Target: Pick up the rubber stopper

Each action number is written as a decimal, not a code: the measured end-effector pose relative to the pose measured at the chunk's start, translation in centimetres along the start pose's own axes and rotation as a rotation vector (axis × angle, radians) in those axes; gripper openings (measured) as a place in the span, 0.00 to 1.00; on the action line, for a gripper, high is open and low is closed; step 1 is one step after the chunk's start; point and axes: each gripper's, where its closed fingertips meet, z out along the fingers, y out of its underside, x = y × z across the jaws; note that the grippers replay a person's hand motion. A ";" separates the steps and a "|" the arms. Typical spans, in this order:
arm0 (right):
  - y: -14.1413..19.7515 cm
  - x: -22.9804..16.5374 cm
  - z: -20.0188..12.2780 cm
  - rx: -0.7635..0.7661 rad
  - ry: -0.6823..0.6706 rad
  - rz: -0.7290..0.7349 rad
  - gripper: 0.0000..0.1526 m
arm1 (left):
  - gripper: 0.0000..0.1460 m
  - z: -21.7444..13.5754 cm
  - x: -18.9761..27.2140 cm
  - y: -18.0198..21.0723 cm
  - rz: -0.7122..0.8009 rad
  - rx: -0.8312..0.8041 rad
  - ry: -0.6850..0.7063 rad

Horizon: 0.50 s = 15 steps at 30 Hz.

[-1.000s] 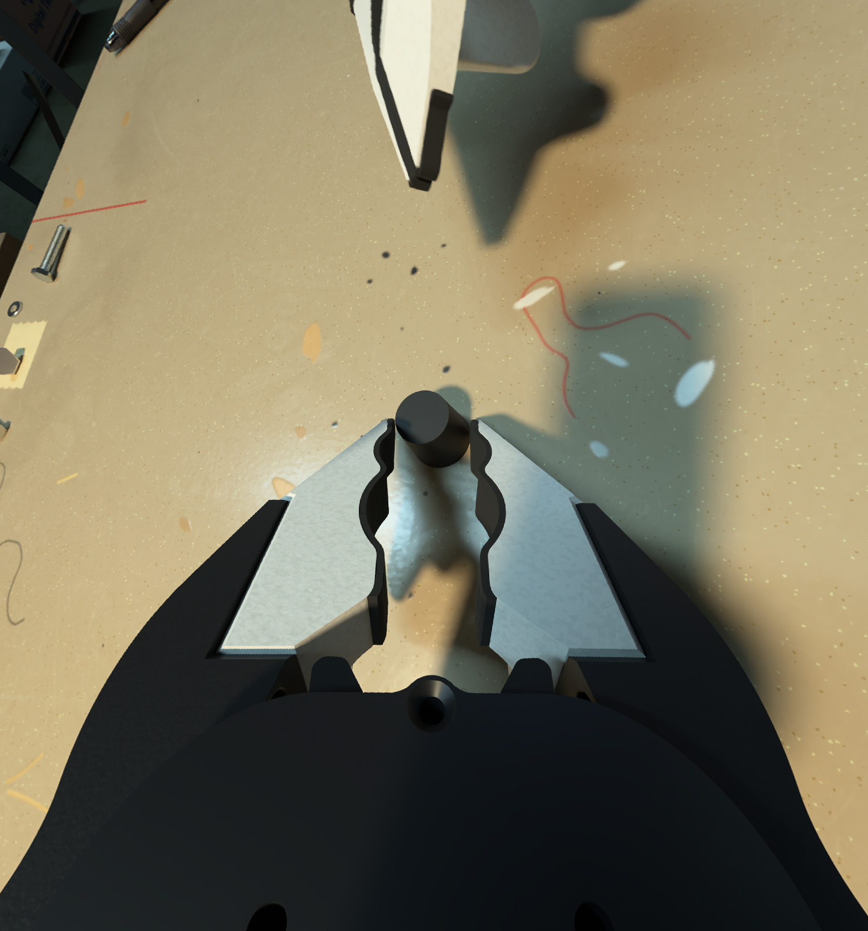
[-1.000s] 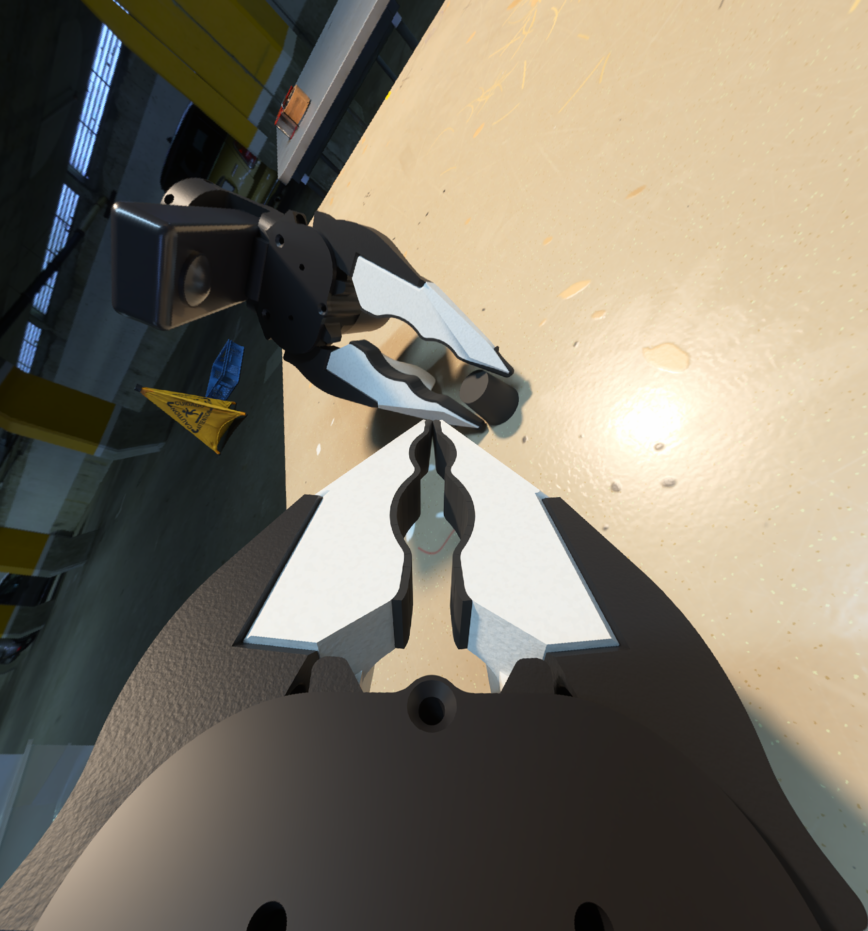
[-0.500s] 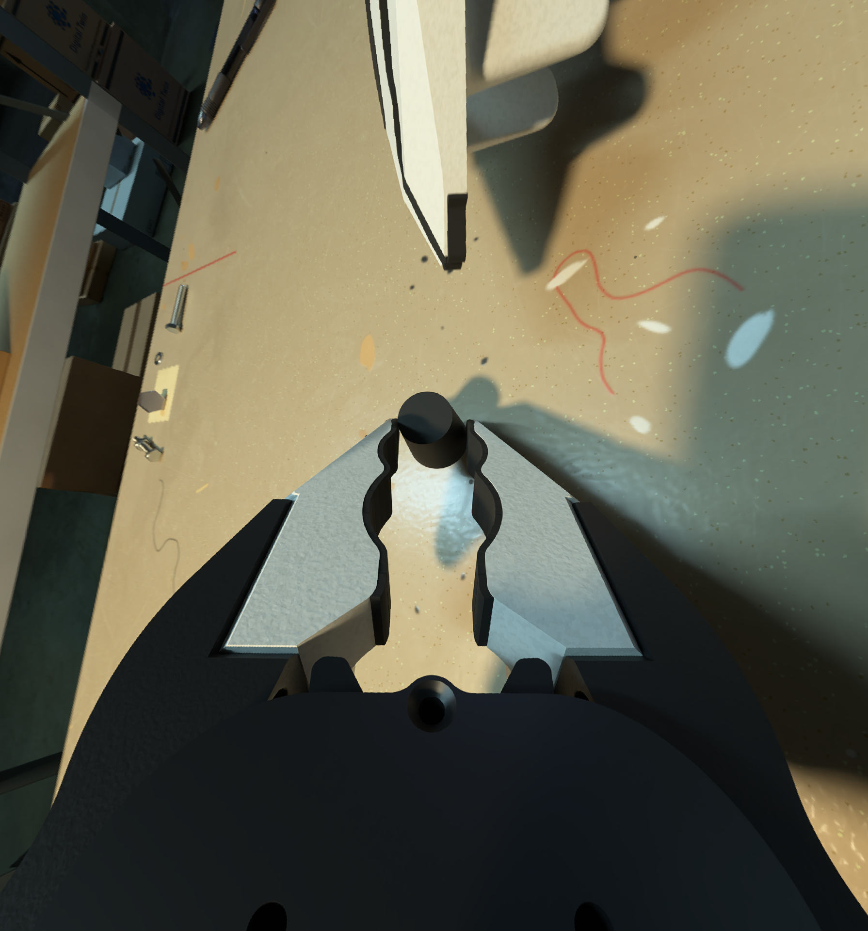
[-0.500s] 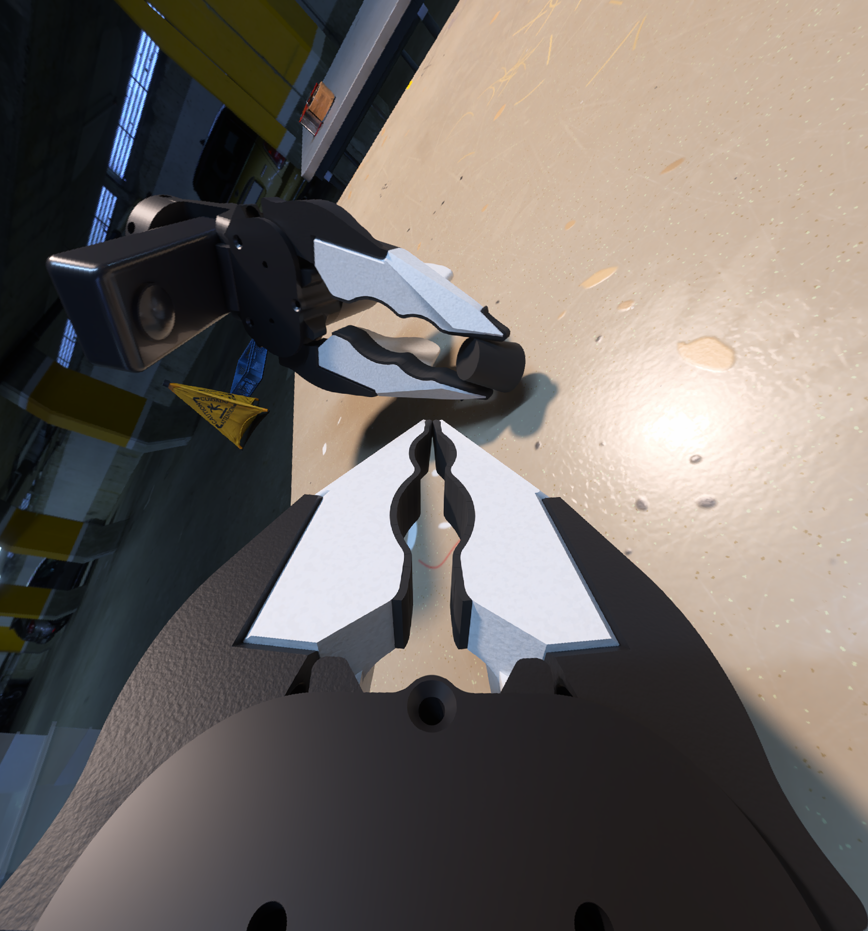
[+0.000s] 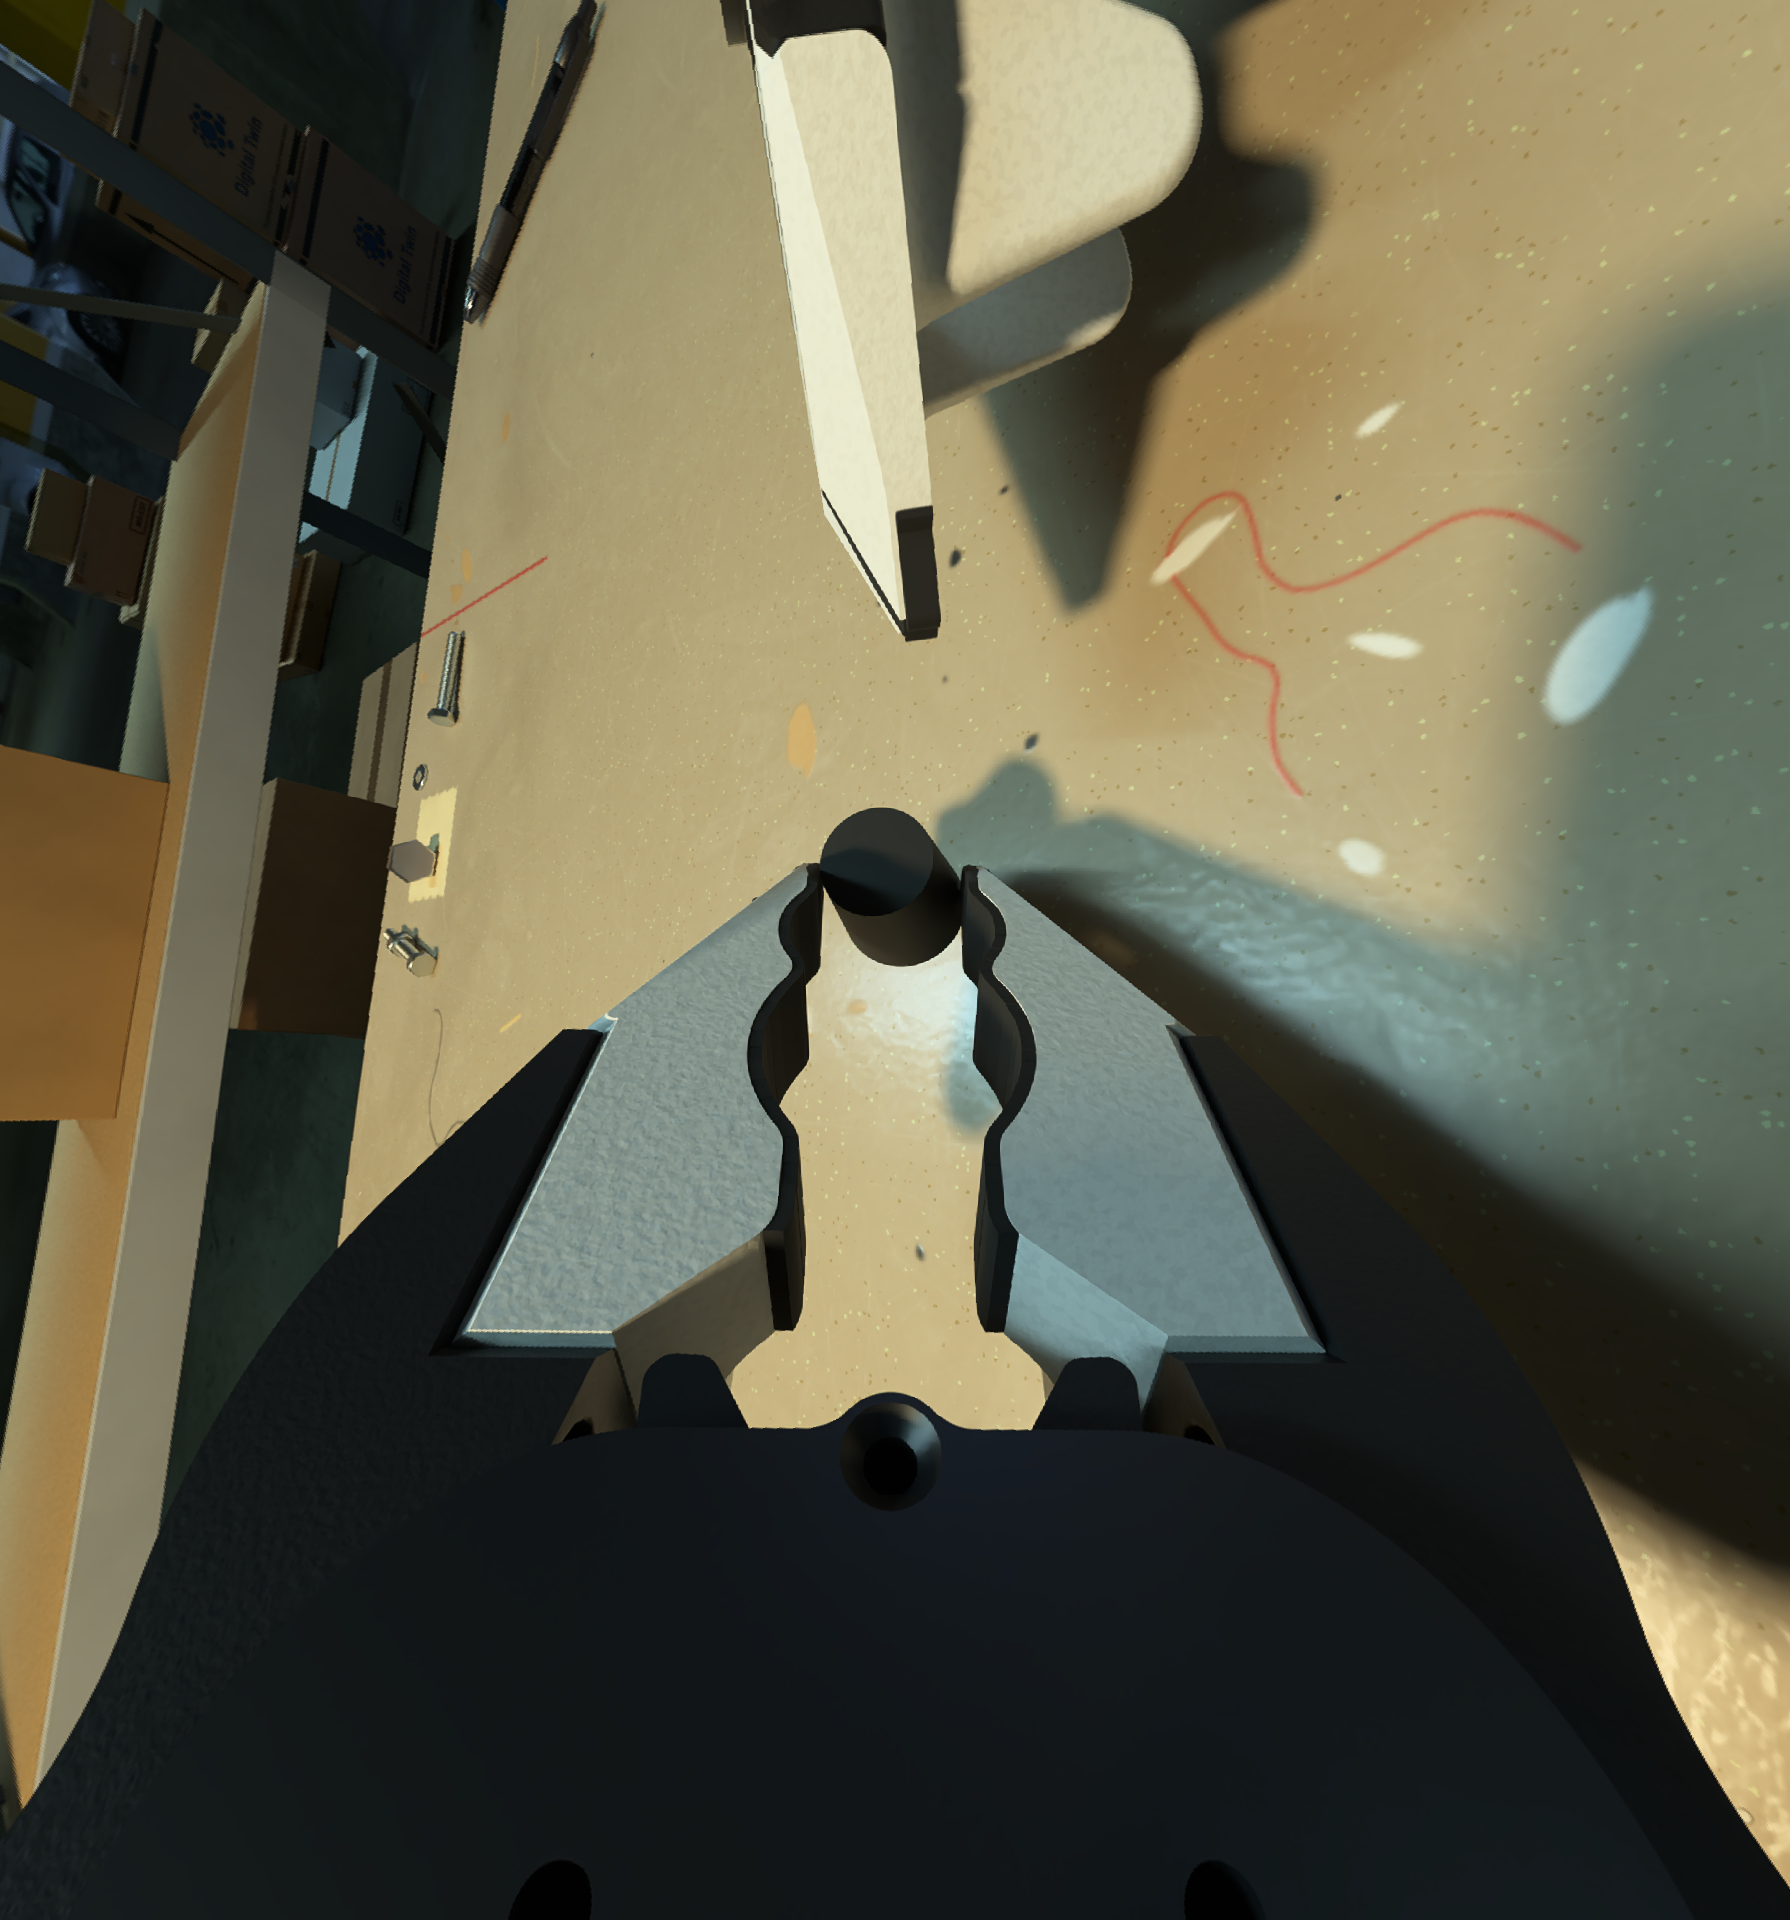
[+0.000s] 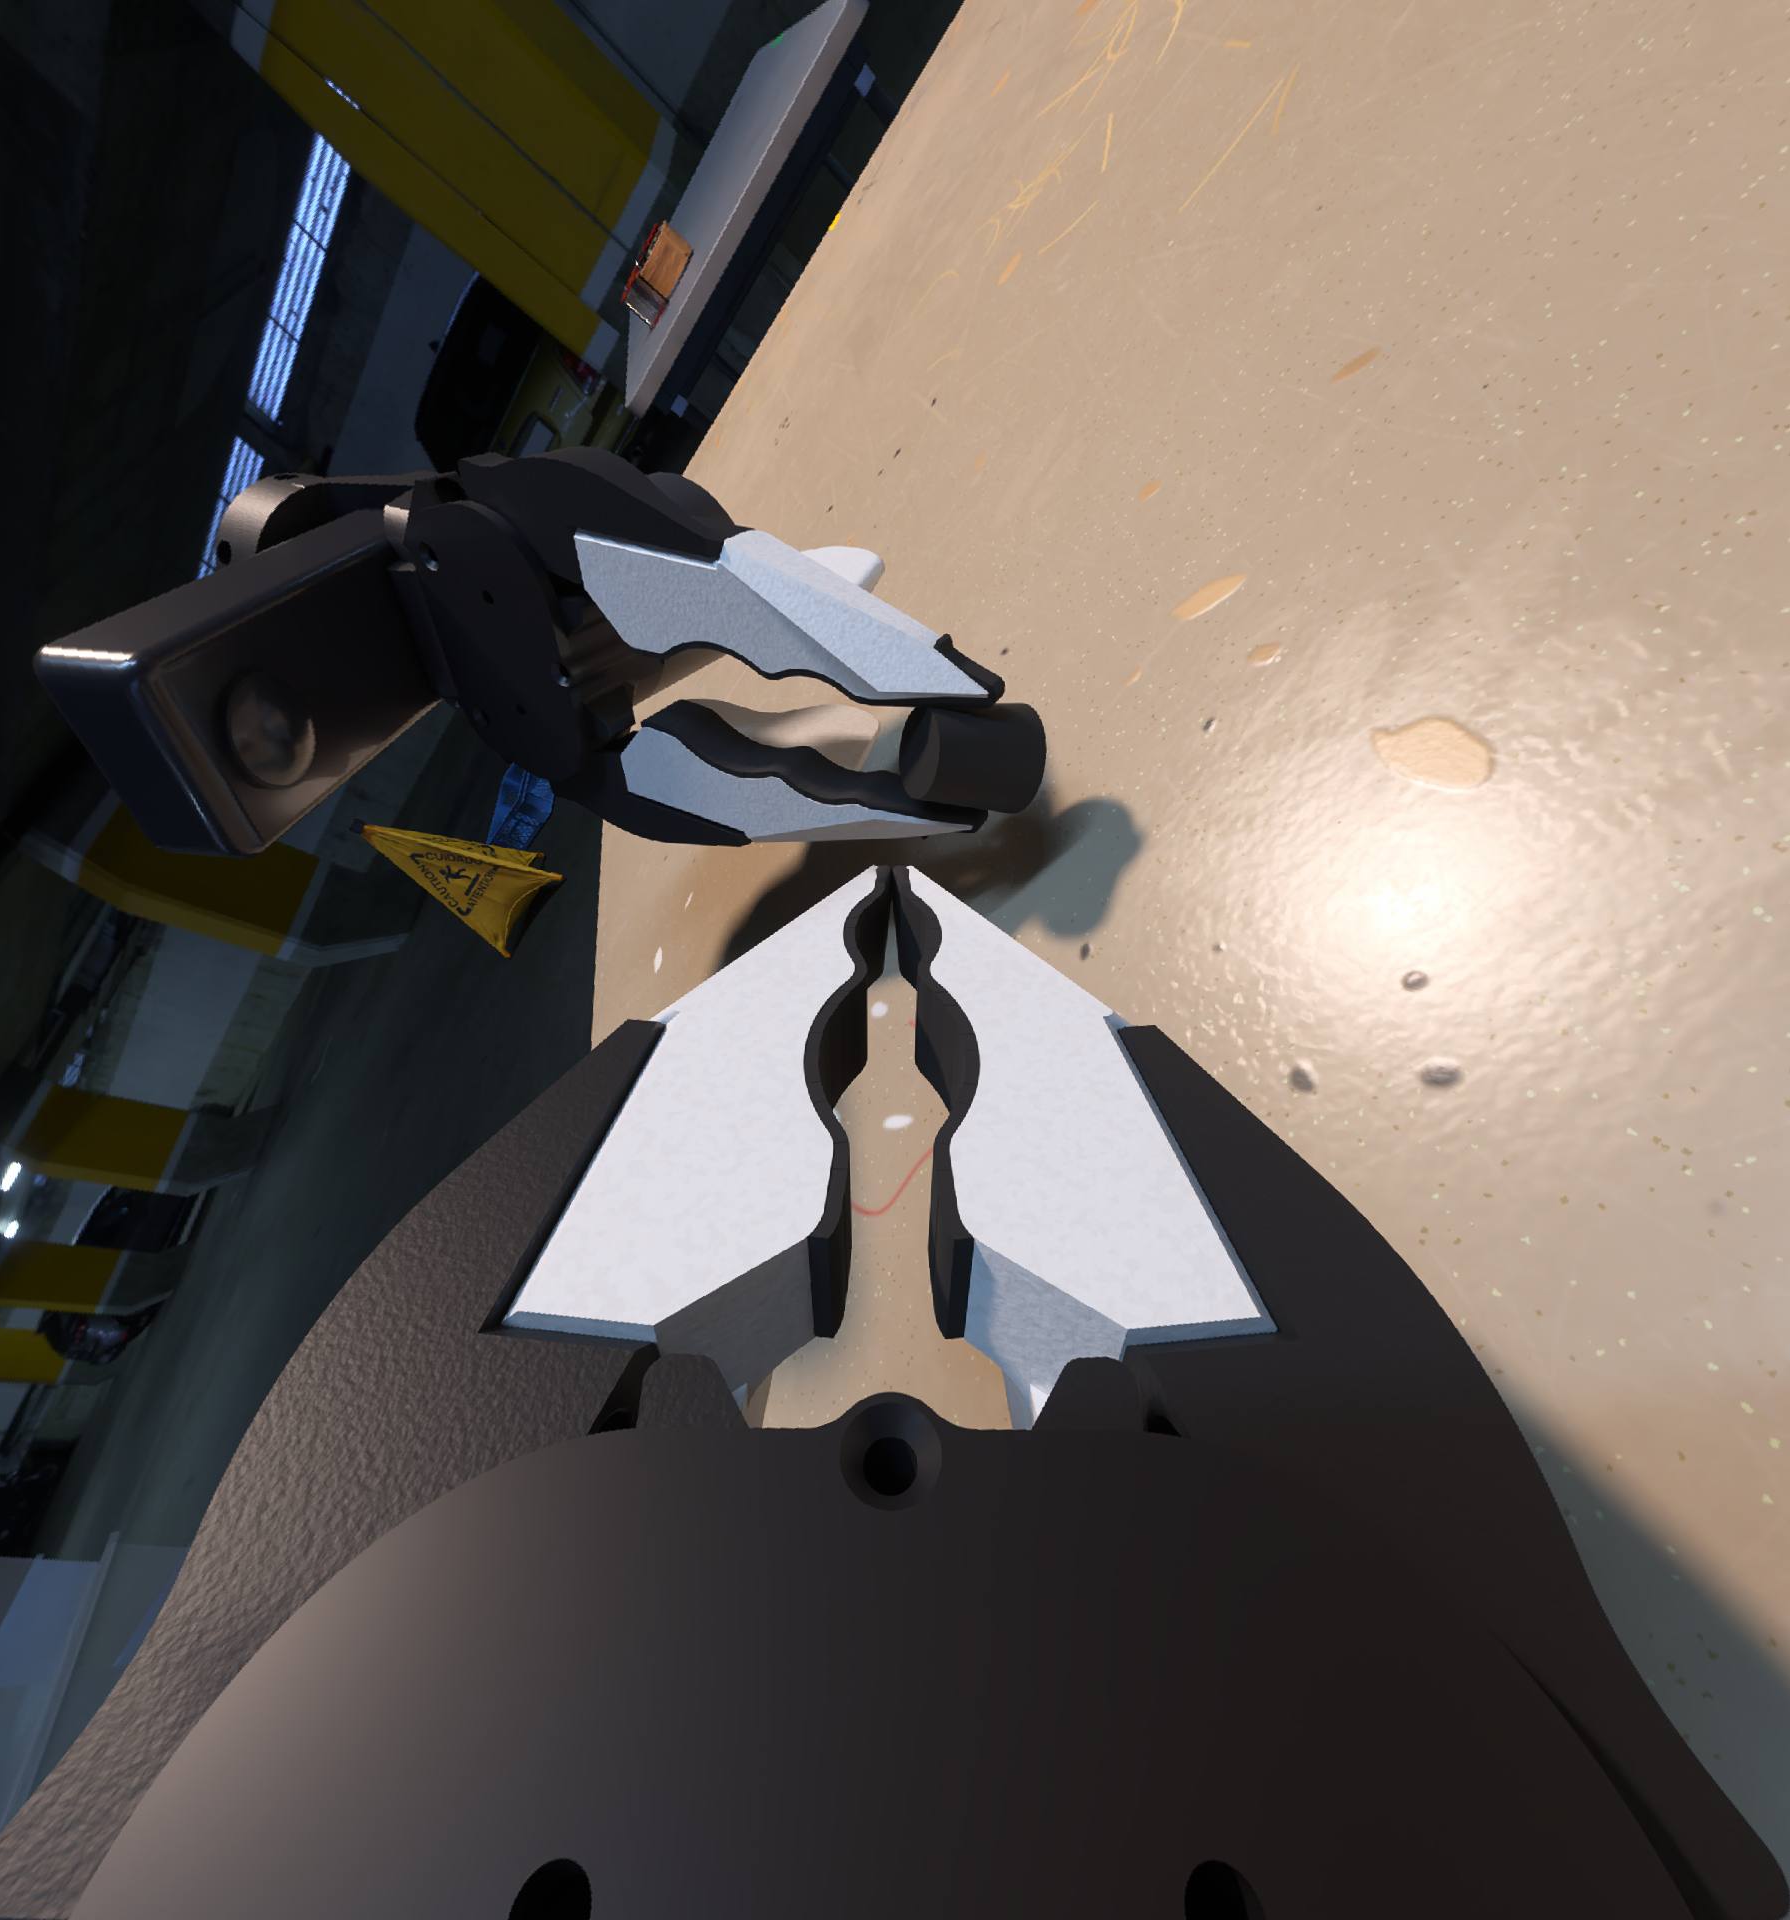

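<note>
Rubber stopper (image 5: pixel 886 888) — a short black cylinder — sits pinched at the very tips of the left tool (image 5: pixel 889 883), one wavy inner pad pressing each of its sides. Its long axis runs straight ahead along the fingers, so one round end faces the wrist camera and the other pokes out past the fingertips. In the right wrist view the same stopper (image 6: pixel 974 756) shows from the side, clamped between the two white fingers of the left tool (image 6: pixel 958 750), with its shadow thrown on the table (image 6: pixel 1442 436) a little apart from it; judged from that gap, the stopper is clear of the table and the lift is under way rather than just starting.

The right tool (image 6: pixel 889 875) is clenched on nothing, its tips together, and points toward the left tool from just beside it; its white finger (image 5: pixel 849 343) hangs ahead of the stopper in the left wrist view, near but apart.

The relation that matters is the shallow hold — only the fingertips bear on the stopper, with the deeper hollows of the pads empty behind it. The likely risk is the cylinder sliding forward out of the tips along its own axis, so a steady, level rise away from the table seems the safe course.
</note>
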 end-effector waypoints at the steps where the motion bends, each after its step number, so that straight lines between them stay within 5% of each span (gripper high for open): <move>1: 0.0 0.0 0.1 -0.001 -0.001 0.000 0.00 | 0.18 0.0 0.0 0.0 -0.002 0.000 0.001; 15: -0.2 -0.6 0.1 -0.003 -0.082 -0.009 0.00 | 0.18 0.5 -0.1 0.1 -0.010 0.007 0.017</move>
